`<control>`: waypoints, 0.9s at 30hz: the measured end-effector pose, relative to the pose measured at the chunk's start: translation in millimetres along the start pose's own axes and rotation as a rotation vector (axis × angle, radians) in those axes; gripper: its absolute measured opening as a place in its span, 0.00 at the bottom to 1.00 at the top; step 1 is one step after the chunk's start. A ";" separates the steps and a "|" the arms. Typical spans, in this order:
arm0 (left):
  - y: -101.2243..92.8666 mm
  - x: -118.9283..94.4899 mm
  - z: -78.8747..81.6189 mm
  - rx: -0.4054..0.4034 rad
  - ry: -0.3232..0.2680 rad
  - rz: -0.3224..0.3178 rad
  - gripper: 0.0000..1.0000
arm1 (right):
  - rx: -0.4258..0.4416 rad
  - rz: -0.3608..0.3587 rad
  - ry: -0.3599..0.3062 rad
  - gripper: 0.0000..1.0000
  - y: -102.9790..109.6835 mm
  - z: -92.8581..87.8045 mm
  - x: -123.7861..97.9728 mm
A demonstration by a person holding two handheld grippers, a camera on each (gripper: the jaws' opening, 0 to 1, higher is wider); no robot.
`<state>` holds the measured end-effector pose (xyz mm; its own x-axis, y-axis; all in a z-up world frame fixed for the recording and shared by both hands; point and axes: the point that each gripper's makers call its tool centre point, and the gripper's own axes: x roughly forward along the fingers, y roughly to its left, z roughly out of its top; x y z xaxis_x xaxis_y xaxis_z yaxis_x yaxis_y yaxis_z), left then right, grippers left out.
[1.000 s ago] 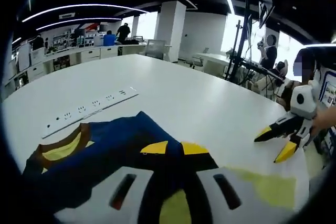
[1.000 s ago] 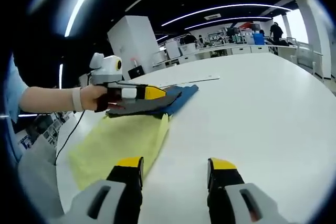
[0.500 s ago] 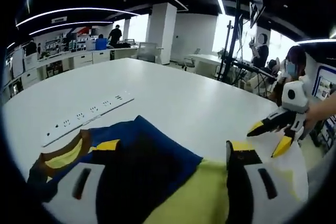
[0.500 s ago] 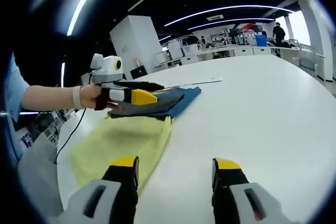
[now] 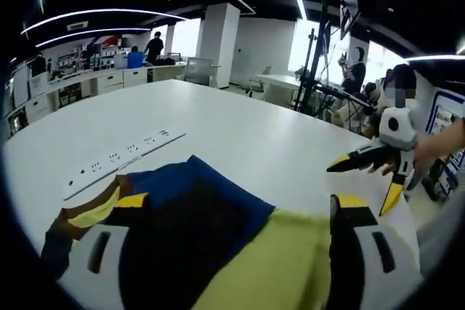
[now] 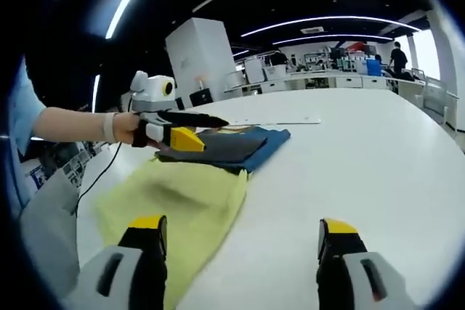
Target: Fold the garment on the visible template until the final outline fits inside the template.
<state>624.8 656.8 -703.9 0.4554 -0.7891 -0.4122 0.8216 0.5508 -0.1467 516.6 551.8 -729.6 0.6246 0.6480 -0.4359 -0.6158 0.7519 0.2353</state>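
Garment [image 5: 196, 215] near edge hidden behind left gripper [image 5: 232, 241] body; yellow template [image 6: 182, 205] cropped, probably continues under garment.

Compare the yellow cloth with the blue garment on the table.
The yellow cloth is pale and one plain colour; the blue garment is dark navy with brown and yellow trim at one end. The cloth lies nearer the right gripper, the garment farther off. The left gripper, open, hovers over the garment, its jaws spread, while the cloth has nothing above it. Both lie flat on the white table, meeting at one edge.
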 end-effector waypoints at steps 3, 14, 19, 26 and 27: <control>2.4 -9.9 -4.4 -0.013 -0.003 0.009 0.99 | -0.018 0.002 0.005 0.86 0.4 2.4 0.2; 16.2 -64.1 -31.7 -0.053 0.014 0.077 0.98 | -0.062 0.022 0.013 0.84 9.3 13.6 -0.1; 19.9 -95.8 -45.7 -0.052 0.029 0.111 0.97 | -0.079 0.038 0.012 0.84 18.7 20.3 1.3; 24.2 -142.9 -69.4 -0.087 0.044 0.162 0.96 | -0.098 0.048 0.012 0.81 26.4 24.7 1.4; 23.8 -147.8 -70.9 -0.090 0.040 0.168 0.96 | -0.096 0.048 0.011 0.81 27.0 25.2 1.3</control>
<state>552.7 805.8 -710.2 0.5681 -0.6737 -0.4726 0.7005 0.6973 -0.1520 512.9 576.0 -702.0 0.5883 0.6811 -0.4360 -0.6885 0.7046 0.1717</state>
